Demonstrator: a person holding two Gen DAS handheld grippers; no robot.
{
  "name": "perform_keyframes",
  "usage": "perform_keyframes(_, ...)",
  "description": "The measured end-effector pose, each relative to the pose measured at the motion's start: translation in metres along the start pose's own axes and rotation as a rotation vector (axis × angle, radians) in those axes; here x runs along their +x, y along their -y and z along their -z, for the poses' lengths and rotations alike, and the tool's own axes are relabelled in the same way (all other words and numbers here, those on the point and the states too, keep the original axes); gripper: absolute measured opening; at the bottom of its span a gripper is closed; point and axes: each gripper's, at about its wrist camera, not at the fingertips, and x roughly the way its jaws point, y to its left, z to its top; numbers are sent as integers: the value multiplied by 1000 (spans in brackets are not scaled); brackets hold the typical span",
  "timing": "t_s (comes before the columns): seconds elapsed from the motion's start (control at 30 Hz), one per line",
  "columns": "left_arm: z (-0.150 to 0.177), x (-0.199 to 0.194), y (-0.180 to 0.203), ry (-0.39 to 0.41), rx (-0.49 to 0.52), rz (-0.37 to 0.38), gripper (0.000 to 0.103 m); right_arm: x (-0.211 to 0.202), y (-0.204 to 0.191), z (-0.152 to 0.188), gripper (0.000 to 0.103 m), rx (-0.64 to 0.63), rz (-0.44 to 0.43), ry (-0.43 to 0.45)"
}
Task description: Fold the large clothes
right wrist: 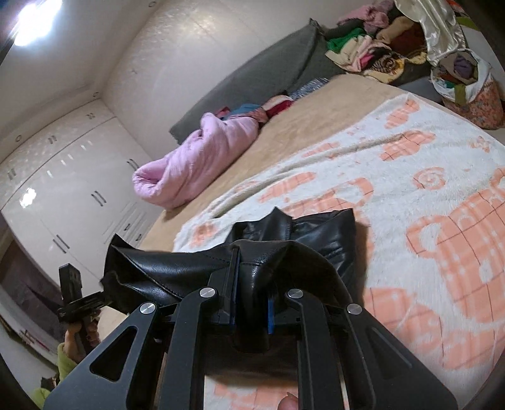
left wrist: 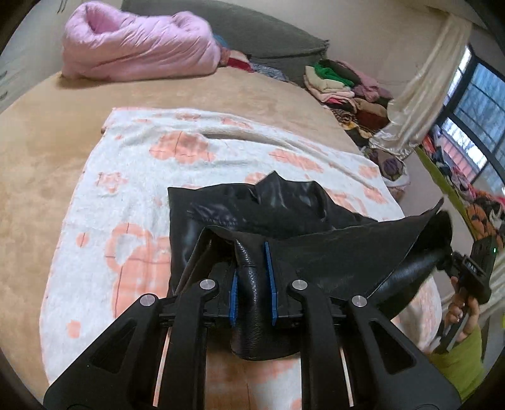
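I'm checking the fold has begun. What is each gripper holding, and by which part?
Both hold the black leather garment: the left gripper and right gripper each pinch a bunched fold along its near edge.

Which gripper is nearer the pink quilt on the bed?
Left. The left gripper holds the black jacket on the pink quilt's side; the right gripper holds the far end.

Ceiling light (right wrist: 33, 22) glare, fisheye edges, slight blur
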Motion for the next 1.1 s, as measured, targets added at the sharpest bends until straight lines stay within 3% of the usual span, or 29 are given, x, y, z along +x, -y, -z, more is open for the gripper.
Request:
perform_keyframes(0.4,-21,83,-42,-92,-94,-3,10,81,23,-20,14,-7,147,-103)
perform_keyframes(0.73,-18,106,-56,-127,-114,22,16,119,51,-11,22,68,186,-134)
perform_keyframes(0.8,-18,105,-56,-125,-114,30,17,119,52,-11,29,73,172,-133)
perform_keyframes(0.93,-19,100,-57,-104,-131,71,23,109,49,-16,74,90,126,-100)
perform_keyframes(1.0,-20,98,-56,-95,-144,98,27,101,44,-21,76,70,119,-66)
perform_keyframes(1.1,-22,93,-55,-80,-151,129,34,90,33,-25,76,-24,185,-28)
